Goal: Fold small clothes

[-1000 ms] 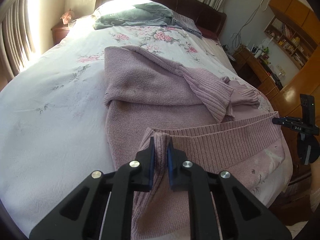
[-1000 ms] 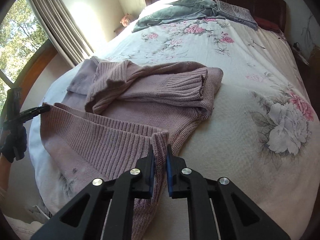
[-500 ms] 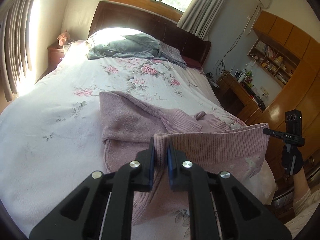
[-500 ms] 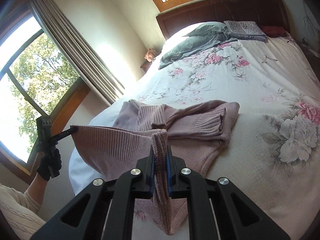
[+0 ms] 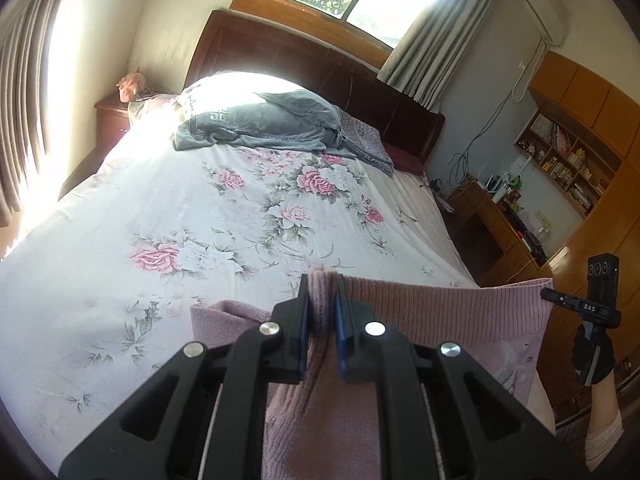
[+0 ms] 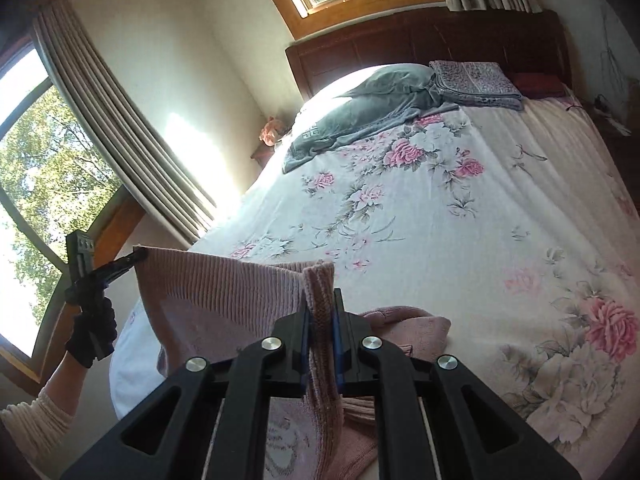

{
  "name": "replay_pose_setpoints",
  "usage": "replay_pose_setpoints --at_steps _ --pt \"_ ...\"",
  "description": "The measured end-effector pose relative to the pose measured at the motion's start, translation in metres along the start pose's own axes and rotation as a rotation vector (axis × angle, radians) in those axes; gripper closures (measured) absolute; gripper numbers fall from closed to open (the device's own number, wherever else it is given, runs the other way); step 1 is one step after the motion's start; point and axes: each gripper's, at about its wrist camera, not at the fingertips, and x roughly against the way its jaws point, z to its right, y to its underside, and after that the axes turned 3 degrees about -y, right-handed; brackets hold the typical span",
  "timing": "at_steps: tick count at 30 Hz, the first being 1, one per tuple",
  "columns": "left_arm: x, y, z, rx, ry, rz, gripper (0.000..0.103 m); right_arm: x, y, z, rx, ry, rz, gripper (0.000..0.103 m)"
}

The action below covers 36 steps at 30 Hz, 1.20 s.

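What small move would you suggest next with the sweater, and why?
Probably carry both grippers forward and lower the hem onto the rest of the sweater. The left gripper and right gripper each pinch a hem corner, the ribbed edge is raised taut between them, and the body still lies on the bed.

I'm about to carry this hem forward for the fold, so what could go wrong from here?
1. Each gripper pinches only a narrow bunch of the sweater hem, so the knit may slip out.
2. The hem is stretched taut between them; pulling wider could distort it.
3. The rest hangs bunched on the bed, so the fold may land crooked.
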Motion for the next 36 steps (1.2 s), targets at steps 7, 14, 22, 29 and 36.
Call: replay_pose_setpoints --at_steps 7,14,22,29,36 --pt "-0.084 0.023 -0.046 0.063 -0.136 -0.154 0.094 -0.087 0.013 0.059 -0.136 0.072 -0.14 0.094" --pt "-0.094 0.037 -0.075 0.171 -0.158 -0.21 0.065 -0.122 0.034 0.085 -0.216 0.151 -0.224 0.084" --pt "-0.033 0.073 -0.071 0.169 -0.14 -0.231 0.051 -0.048 0.06 0.038 -0.138 0.061 -0.162 0.066" --pt "0.009 0.146 -0.055 0.152 -0.142 -0.307 0.05 -0.007 0.138 0.001 -0.099 0.016 -0.23 0.061" --pt "0.006 0.176 -0.042 0.096 -0.199 -0.34 0.08 -0.02 0.182 -0.005 -0.113 0.011 -0.264 0.069"
